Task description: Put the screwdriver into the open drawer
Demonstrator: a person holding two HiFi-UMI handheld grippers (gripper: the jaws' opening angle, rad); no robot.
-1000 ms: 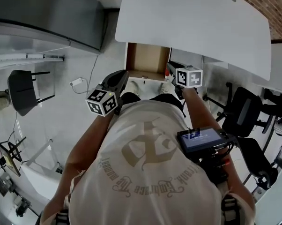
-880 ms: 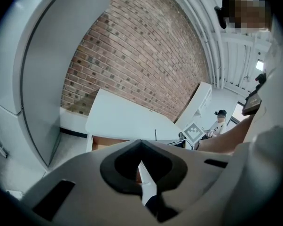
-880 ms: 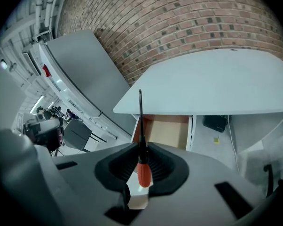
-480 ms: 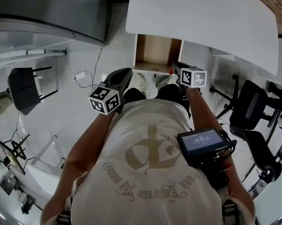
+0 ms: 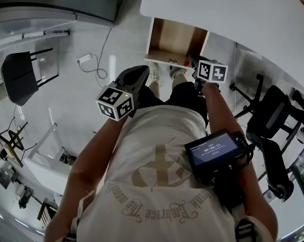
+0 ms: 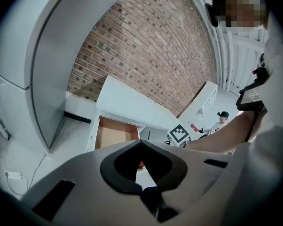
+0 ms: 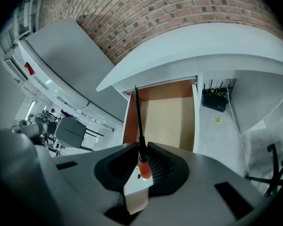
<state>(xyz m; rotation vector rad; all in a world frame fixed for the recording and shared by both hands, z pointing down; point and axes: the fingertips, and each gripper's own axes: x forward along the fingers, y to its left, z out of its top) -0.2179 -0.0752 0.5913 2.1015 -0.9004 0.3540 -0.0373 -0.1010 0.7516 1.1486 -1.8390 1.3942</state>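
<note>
Between the right gripper's point(image 7: 140, 157) dark pads sits the screwdriver point(image 7: 138, 121). The jaws are drawn narrow on the top of its orange handle, and its black shaft runs forward and away from the camera. The left gripper point(image 6: 141, 147) has its jaw tips met on nothing and hangs off to the person's left, so this step looks to be the right hand's alone. Beyond the shaft lies the open drawer point(image 7: 169, 119), its pale floor bare. From the right gripper view the shaft lines up over the drawer's left wall point(image 7: 128, 124) rather than its middle. I would therefore shift a little toward the centre before going lower, so the tip cannot catch that wall. The grip is probably best kept firm until the tip is well inside, with the shaft brought down near flat and let go low, since a round handle may roll or bounce. Farther back the white desk point(image 7: 202, 46) overhangs the drawer's rear, so the front half seems the safer landing place.
</note>
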